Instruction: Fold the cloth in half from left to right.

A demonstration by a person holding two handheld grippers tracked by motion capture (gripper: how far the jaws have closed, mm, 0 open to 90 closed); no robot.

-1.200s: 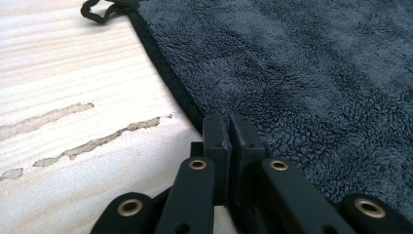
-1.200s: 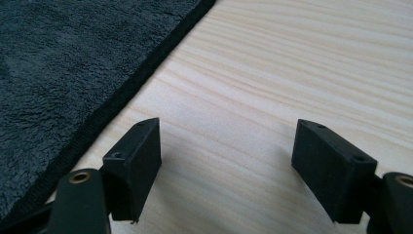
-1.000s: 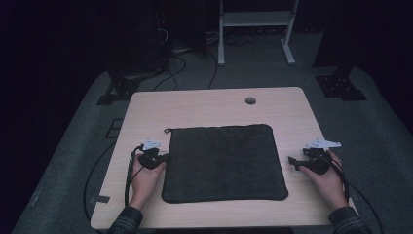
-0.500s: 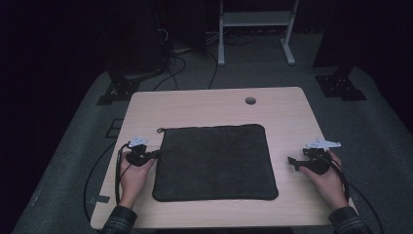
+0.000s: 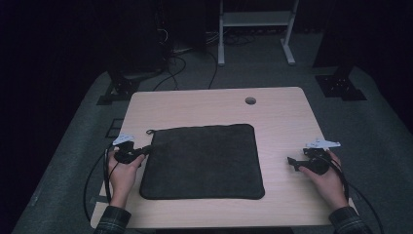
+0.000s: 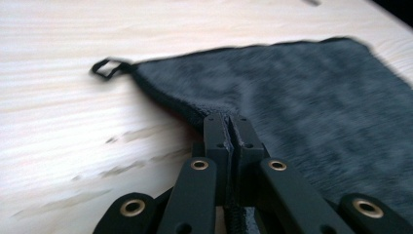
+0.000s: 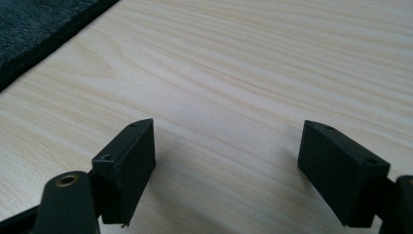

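Gripping the left edge of a dark grey towel (image 5: 202, 162), the left gripper (image 5: 141, 152) is the working tool at this moment; its jaws are clamped together on a pinch of cloth, seen in the left gripper view as a raised ridge of pile running into the closed tips (image 6: 229, 127).

Item: towel, one, dark plush, lying spread and mostly flat across the near middle of the wooden table (image 5: 272, 112), corners rounded, a small hanging loop (image 6: 108, 67) at its far left corner resting on the bare wood.

Item: right gripper (image 5: 293, 163), on the table well apart from the towel's right edge, resting in the person's right hand (image 5: 327, 179). Its jaws stand wide with nothing between them, and they have just been opening further; bare wood (image 7: 253, 87) lies between the two pads, and the towel's edge (image 7: 34, 29) shows at the upper left corner of that view.

State of work, as judged: the cloth is spread out, one side is taken up, the other side is not yet held. No fold or lift of the whole cloth is visible. Remaining, by my reading: bringing the right gripper to the cloth and taking hold, then whatever folding or moving follows
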